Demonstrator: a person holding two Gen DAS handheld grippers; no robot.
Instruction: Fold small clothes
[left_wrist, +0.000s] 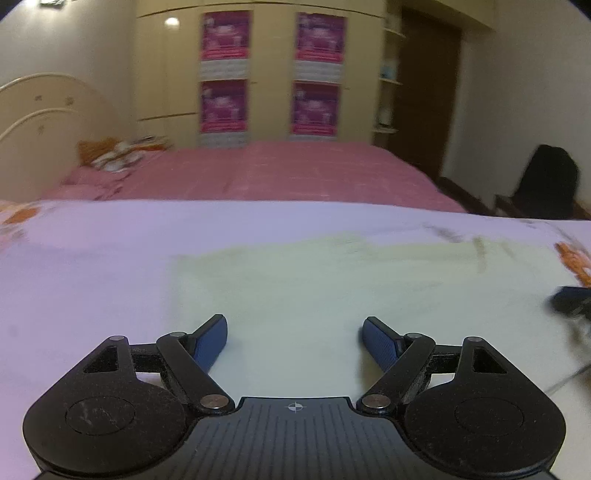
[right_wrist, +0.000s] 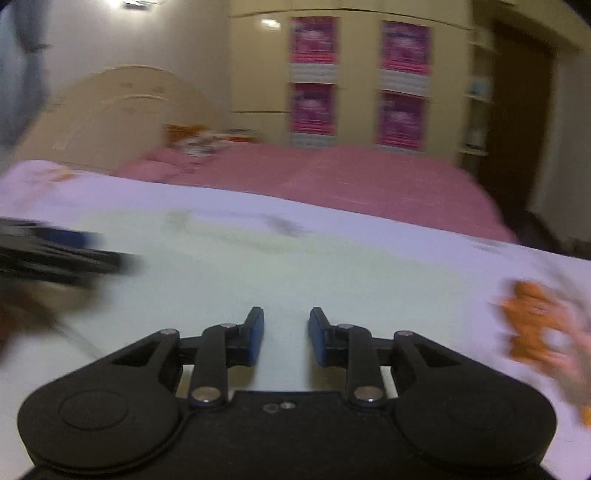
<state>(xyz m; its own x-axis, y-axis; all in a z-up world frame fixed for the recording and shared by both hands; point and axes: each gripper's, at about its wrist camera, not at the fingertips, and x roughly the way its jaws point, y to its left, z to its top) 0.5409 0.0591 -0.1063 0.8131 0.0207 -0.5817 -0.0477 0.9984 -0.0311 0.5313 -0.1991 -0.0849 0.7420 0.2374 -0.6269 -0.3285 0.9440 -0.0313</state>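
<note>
Under both grippers: pale garment (left_wrist: 303, 280) flat on table (left_wrist: 92, 251), far edge blurred. Left gripper (left_wrist: 294, 338) jaws wide, empty. Right gripper (right_wrist: 286, 334) jaws narrow, nothing between; view motion-smeared.

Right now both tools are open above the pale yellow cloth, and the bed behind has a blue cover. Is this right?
Not quite: the bed cover is pink, as the left wrist view shows. The left tool and right tool are open above the pale yellow cloth.
</note>
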